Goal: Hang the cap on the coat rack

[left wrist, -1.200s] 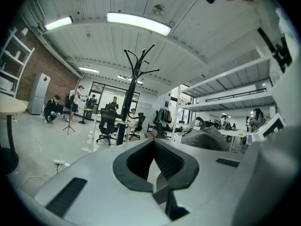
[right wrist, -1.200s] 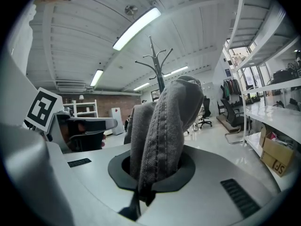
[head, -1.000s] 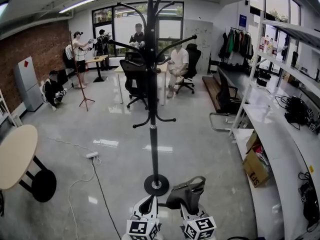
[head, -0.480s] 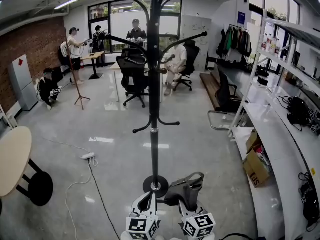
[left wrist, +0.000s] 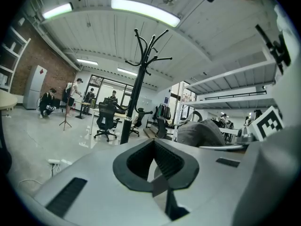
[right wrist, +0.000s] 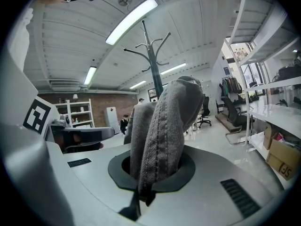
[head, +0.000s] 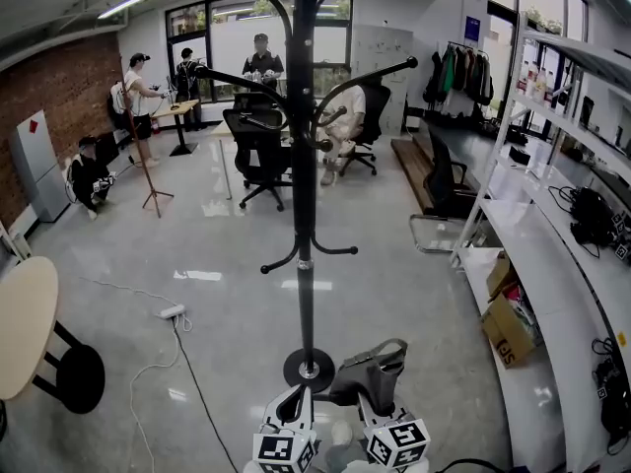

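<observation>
The cap point(head: 371, 374), a soft grey cloth one, is sitting bunched in the right gripper point(head: 376, 396). Its jaws are pinching tight on a fold of the fabric, so the crown is standing up ahead of them, low down and just right of the coat rack point(head: 304, 215), beside its round base point(head: 309, 368). The left gripper point(head: 292, 402) is hovering just left of that base, its jaws closed together with nothing between them. Judging from this, the cap is being brought to the rack and the lift to a hook is not yet begun. The short lower hooks point(head: 337, 250) are sticking out halfway up the pole, while the long curved upper hooks point(head: 386, 71) are spreading well above them, so the right gripper is facing a long climb close along the pole. Doing it well probably means rising a little clear of the pole, so nothing is knocking the rack. It also means turning the cap so its open underside is facing the chosen hook tip. Since the fabric is folded shut in the grip, the left gripper could be taking the opposite edge to spread the opening. The right jaws should be letting go only once the cap's weight is resting on the hook, or it is likely to slip to the floor point(head: 227, 304).
</observation>
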Demonstrator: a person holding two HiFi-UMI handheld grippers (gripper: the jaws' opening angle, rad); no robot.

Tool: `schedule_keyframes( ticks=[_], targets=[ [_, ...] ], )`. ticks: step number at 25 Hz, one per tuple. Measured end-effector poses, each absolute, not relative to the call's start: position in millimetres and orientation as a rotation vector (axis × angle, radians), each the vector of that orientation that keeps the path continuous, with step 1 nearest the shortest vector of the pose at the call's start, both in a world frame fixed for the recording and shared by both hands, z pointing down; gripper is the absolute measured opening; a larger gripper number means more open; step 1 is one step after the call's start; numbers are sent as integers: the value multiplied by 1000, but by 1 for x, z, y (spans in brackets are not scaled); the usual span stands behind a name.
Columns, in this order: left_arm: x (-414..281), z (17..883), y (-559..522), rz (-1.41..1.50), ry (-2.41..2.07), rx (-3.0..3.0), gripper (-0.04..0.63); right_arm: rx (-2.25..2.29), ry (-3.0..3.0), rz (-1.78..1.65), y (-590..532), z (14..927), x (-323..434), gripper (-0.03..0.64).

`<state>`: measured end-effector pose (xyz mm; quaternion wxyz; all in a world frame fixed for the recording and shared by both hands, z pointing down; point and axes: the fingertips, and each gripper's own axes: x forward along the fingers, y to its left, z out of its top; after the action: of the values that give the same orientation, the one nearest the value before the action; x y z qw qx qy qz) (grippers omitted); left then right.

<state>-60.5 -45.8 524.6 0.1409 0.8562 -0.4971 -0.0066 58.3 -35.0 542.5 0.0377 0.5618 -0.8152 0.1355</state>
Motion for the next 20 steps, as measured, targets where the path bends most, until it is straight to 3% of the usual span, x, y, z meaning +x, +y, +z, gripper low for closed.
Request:
schedule_keyframes(
  ticks=[20],
  targets=[
    [-45, 518, -142, -6, -1514, 2463, 2, 1628, -2573, 382, -138, 535, 68, 14]
  ],
)
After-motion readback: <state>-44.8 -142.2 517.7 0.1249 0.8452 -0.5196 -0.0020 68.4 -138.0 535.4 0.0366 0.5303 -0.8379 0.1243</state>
